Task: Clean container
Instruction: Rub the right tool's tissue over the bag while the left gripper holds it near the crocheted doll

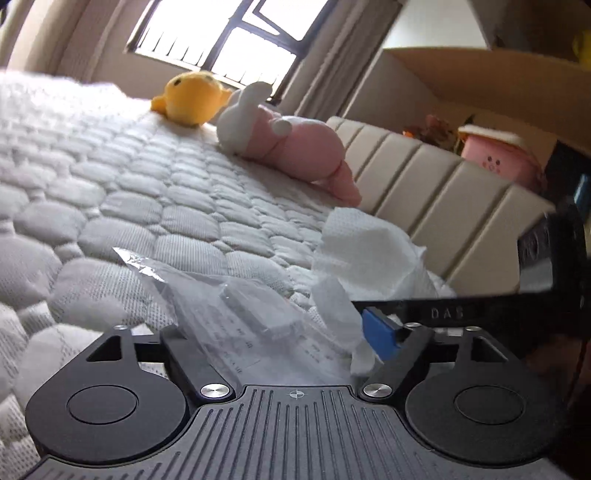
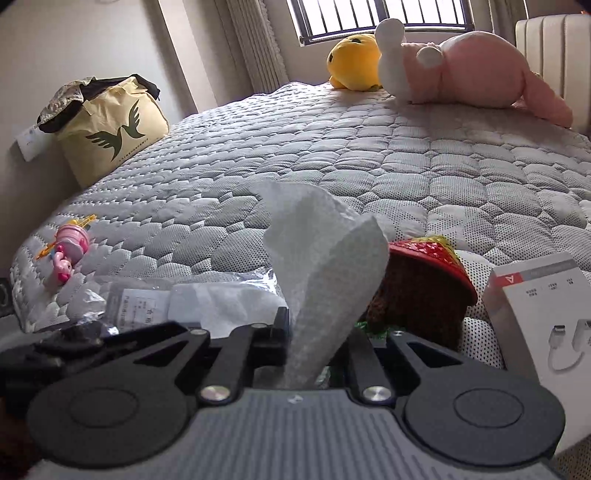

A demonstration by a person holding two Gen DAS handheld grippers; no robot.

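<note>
Bed: covered by a grey quilted mattress pad; plush toys are laid near the window.
Container: a red-rimmed brown tub (tipped over) is seen on the bed, just beside the right gripper.
Tissue: pinched upright in the right gripper.
Left gripper: spread over a clear plastic bag.

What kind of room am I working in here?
Most likely a bedroom. The work surface is a quilted mattress with a padded headboard at one end, two plush toys, a yellow one and a pink one, lying near a curtained window.
</note>
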